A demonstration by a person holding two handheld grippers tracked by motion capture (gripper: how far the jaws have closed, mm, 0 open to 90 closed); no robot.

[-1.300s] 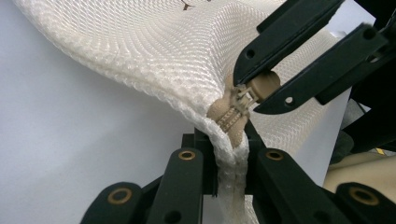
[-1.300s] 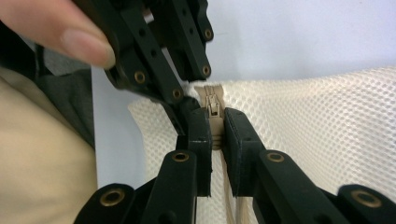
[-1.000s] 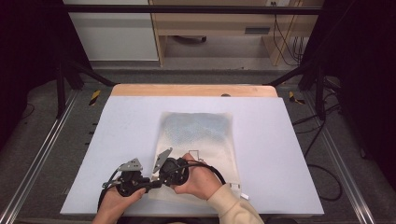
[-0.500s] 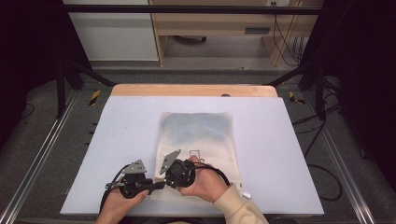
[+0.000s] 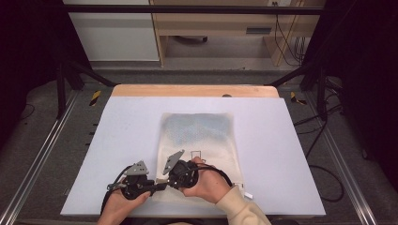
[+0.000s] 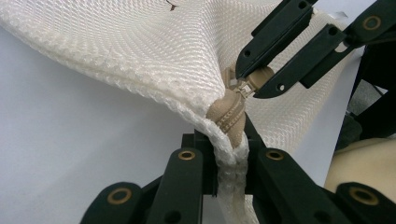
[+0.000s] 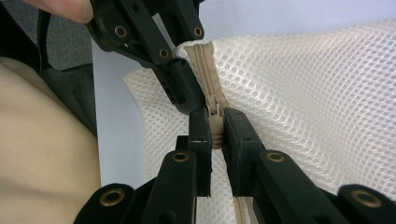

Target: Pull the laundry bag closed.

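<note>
A cream mesh bag [image 5: 199,136] lies flat on the white table [image 5: 117,140], with darker contents showing through its far half. Both grippers meet at its near left corner. My left gripper [image 6: 229,140] is shut on the bag's corner seam, just below the end of the tan zipper [image 6: 231,114]. My right gripper [image 7: 217,126] is shut on the zipper pull [image 7: 215,133], its jaws pressed flat on both sides. In the high view the left gripper [image 5: 157,186] points right and the right gripper [image 5: 168,182] points left, tips almost touching. The mesh is lifted into a small peak at the corner.
A wooden strip [image 5: 195,90] borders the table's far edge, and metal rails [image 5: 37,159] run along both sides. A small white tag [image 5: 247,194] sticks out at the bag's near right corner. Black cables [image 5: 220,173] loop around the right hand. White table surface lies left and right of the bag.
My right hand has edged slightly to the right and nearer the front edge, still holding the zipper pull. The left hand has stayed put.
</note>
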